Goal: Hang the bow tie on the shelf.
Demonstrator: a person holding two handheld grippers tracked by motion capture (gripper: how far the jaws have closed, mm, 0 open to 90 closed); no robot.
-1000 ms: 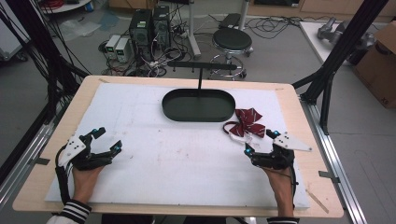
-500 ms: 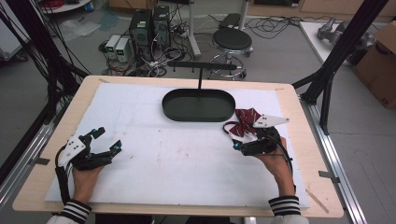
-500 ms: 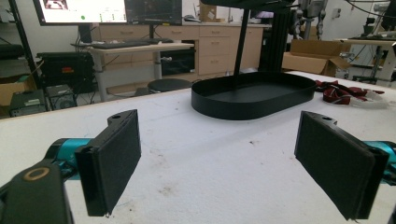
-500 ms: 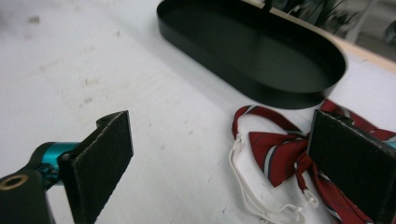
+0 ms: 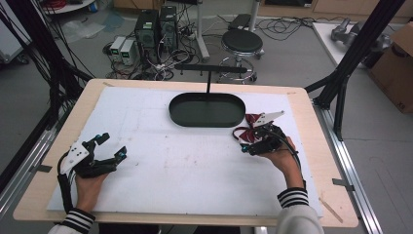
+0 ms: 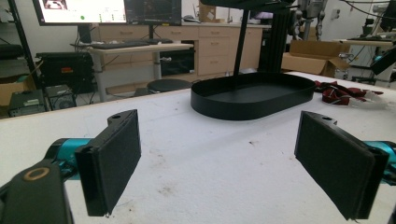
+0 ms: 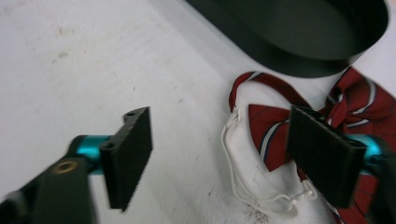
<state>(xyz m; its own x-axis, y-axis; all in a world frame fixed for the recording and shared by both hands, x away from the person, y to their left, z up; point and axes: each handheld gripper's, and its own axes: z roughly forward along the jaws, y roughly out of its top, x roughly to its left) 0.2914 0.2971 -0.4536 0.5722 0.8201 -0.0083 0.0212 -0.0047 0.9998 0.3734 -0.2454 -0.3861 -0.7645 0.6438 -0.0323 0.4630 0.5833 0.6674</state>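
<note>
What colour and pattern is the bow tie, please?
Dark red with white and navy stripes, clearest in the right gripper view.

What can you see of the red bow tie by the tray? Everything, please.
The bow tie is dark red fabric with white and dark blue stripes, lying crumpled flat on the white table cover just off the black oval tray's right end. A red neck band loops off it, and a thin white elastic cord trails from it. The right gripper is open above it, one jaw over the cloth; contact cannot be told.
</note>
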